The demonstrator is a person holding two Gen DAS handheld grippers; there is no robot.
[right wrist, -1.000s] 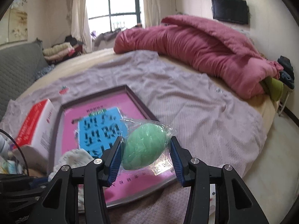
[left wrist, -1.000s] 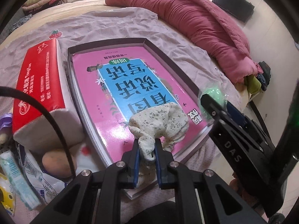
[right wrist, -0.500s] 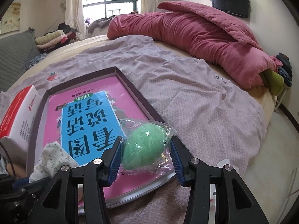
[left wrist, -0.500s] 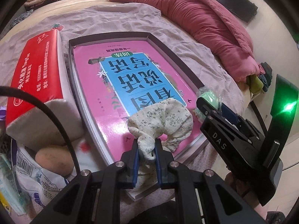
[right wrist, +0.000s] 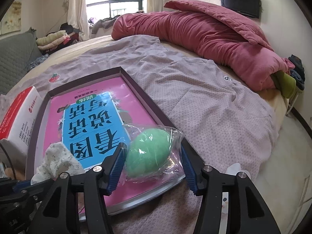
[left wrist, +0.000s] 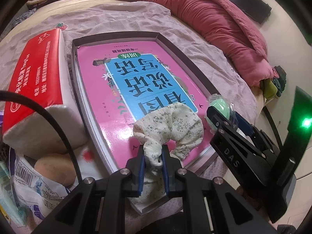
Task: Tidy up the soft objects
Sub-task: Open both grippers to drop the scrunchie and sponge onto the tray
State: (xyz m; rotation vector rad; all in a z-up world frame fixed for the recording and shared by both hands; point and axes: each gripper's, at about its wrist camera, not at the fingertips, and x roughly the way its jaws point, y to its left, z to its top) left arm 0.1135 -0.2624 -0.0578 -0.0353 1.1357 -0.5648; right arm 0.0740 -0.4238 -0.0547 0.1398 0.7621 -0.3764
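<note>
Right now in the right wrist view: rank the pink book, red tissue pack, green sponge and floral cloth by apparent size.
1. pink book
2. red tissue pack, partly cut off by the frame edge
3. green sponge and floral cloth look alike; both sit close to the camera and the cloth is partly hidden, so no ranking.

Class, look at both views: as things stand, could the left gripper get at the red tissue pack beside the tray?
Probably not yet: the left gripper is shut on the floral cloth. The way to the red tissue pack looks free.
</note>
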